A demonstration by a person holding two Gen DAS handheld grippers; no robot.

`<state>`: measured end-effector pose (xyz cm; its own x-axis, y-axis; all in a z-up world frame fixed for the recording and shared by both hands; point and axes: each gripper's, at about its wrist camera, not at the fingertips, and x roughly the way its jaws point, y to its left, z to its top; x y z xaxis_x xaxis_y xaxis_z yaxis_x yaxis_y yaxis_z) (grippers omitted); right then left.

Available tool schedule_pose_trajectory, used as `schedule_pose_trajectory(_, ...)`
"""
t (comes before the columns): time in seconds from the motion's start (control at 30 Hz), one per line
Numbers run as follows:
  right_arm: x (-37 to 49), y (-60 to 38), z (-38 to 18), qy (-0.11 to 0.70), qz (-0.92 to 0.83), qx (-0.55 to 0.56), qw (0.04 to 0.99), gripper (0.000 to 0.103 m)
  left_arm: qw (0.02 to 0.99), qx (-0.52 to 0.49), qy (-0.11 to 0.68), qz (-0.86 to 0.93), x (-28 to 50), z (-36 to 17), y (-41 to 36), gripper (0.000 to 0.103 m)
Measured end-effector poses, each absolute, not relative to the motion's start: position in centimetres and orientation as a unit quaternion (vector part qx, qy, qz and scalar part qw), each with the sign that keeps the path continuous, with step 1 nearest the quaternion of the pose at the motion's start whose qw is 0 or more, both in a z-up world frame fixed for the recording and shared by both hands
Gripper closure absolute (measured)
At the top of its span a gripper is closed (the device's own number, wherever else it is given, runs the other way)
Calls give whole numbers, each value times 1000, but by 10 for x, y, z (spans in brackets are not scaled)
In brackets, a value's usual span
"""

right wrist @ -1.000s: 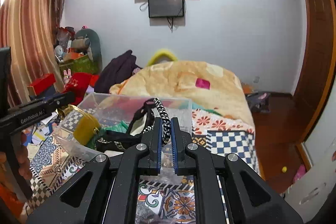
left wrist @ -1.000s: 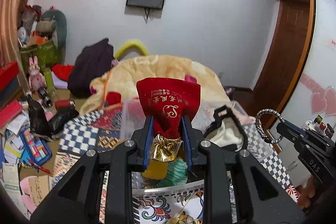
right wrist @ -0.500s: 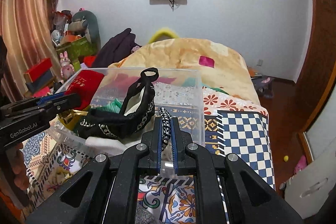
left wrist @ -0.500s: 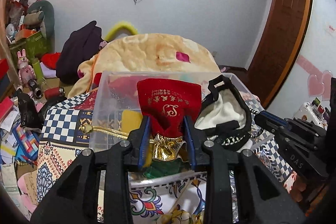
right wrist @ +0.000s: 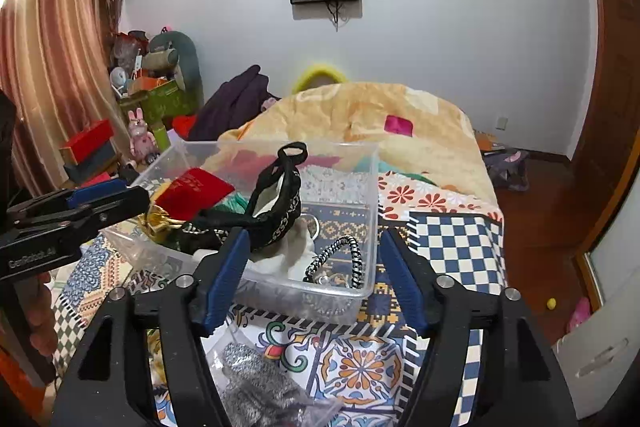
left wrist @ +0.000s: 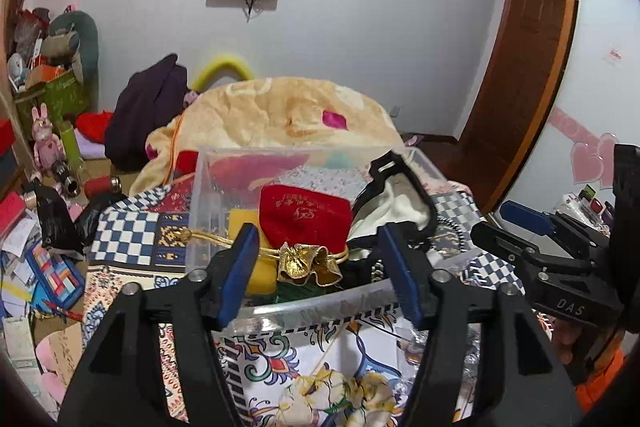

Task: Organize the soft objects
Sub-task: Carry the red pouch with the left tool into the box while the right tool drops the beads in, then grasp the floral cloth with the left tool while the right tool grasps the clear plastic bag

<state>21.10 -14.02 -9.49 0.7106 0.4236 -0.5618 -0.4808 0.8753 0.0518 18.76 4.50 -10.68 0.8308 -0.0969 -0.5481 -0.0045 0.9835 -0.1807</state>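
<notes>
A clear plastic bin (left wrist: 208, 203) (right wrist: 372, 187) stands on the patterned bed cover. In it lie a red drawstring pouch (left wrist: 306, 217) (right wrist: 194, 187) with a gold neck (left wrist: 304, 263), a black-trimmed white bag (left wrist: 394, 203) (right wrist: 280, 187), a yellow item (left wrist: 256, 267) and a black-and-white braided cord (right wrist: 340, 255). My left gripper (left wrist: 318, 267) is open just in front of the pouch and holds nothing. My right gripper (right wrist: 312, 271) is open over the bin's near corner, above the cord.
A beige blanket (right wrist: 360, 115) is heaped behind the bin. A silver mesh item in a clear bag (right wrist: 256, 387) lies on the bed cover (right wrist: 452, 243) below my right gripper. Clutter, a pink bunny toy (left wrist: 44, 139) and boxes fill the floor at left. A wooden door (left wrist: 524, 67) is at right.
Both grippers have opened. The left let go of the red pouch, which now lies in the bin. The right let go of the braided cord, which dropped into the bin.
</notes>
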Motion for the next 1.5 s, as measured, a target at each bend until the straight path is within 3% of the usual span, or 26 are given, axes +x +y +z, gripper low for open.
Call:
schedule_pose_trajectory(0.13,200,-144,-89,278,250,-50,926,27,958,-82,272,-31,167,-97,46,17)
schedule_pose_trajectory(0.23,189,-146,-89,270,253,-51,928,22,960,-81,267,-30,152,-97,45,12)
schedule_pose_trajectory(0.37,178,-145,-95,275,252,-76,924,20,955,-64,288,-25,144,-108,45,10)
schedule_pose_trajectory(0.5,167,-148,-103,280,256,-78,922,10,947,-74,311,-22,134,-125,48,8)
schedule_pose_trajectory(1.0,164,-126,-174,372,252,-93,889,10,921,-95,376,-35,117,-175,44,8)
schedule_pose_trajectory(1.1,166,-126,-181,375,241,-97,890,13,917,-89,387,-43,118,-181,37,8)
schedule_pose_trajectory(1.3,167,-133,-184,378,249,-81,888,48,908,-75,408,-58,123,-194,20,8)
schedule_pose_trajectory(1.5,161,-135,-178,369,252,-78,891,66,907,-36,417,-51,129,-206,-3,8)
